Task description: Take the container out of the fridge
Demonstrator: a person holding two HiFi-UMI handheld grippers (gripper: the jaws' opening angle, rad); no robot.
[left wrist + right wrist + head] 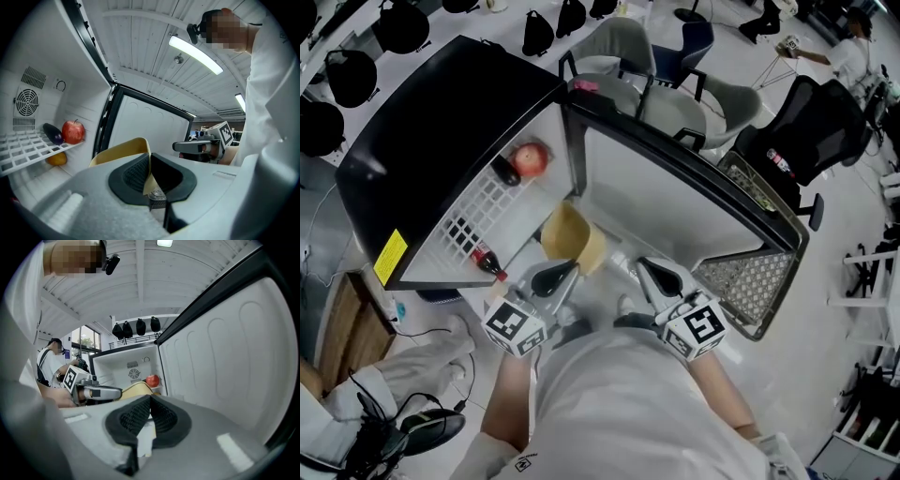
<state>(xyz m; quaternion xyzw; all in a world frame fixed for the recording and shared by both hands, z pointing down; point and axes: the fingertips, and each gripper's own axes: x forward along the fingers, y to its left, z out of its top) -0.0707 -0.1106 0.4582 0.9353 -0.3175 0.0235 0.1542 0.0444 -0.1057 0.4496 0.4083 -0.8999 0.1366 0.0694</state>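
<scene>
Tan, thin-walled container (pixel 572 239) pinched by ribbed left hand-held gripper (pixel 563 273).

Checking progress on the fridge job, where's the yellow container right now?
Head view, centre: the yellow container is at the fridge's open front, its rim pinched by the left gripper, the apple on the wire shelf behind it.

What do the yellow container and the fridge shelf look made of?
The container: thin matte tan plastic, possibly silicone; its rim sits thin between the left tongs. The shelf: white grid, coated wire or plastic; open square cells.
</scene>
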